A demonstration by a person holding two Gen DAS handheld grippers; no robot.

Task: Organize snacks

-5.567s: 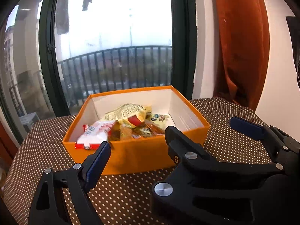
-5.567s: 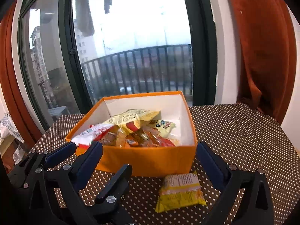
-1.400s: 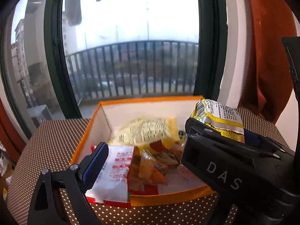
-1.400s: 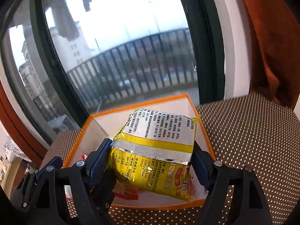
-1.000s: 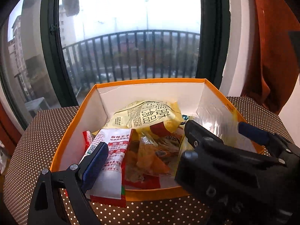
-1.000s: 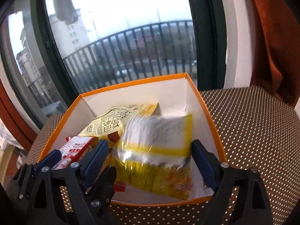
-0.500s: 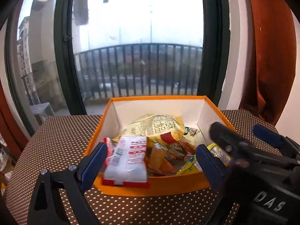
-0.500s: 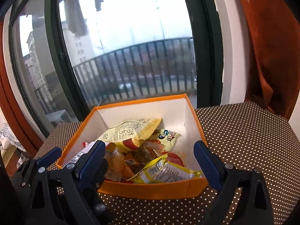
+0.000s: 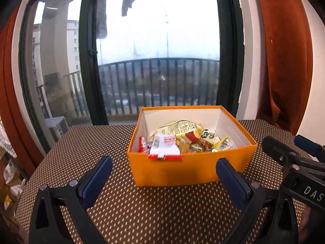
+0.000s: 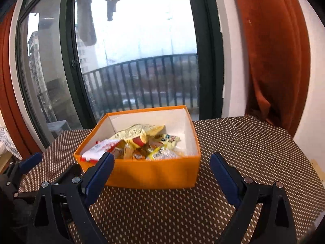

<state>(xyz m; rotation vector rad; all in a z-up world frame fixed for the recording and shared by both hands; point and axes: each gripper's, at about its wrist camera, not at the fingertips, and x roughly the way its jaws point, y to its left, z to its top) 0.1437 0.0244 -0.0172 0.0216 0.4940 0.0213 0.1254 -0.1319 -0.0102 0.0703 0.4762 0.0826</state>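
While both grippers' fingers [image 9: 97, 180] [image 10: 222, 175] stand released, every visible snack [image 9: 165, 146] lies inside the orange box [image 9: 191, 169]; sorting looks finished.

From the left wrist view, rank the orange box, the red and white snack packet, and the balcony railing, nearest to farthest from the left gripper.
1. Orange cardboard box, front wall, straight ahead.
2. Red and white snack packet, leaning over the box's front rim.
3. Black balcony railing, outside the window.
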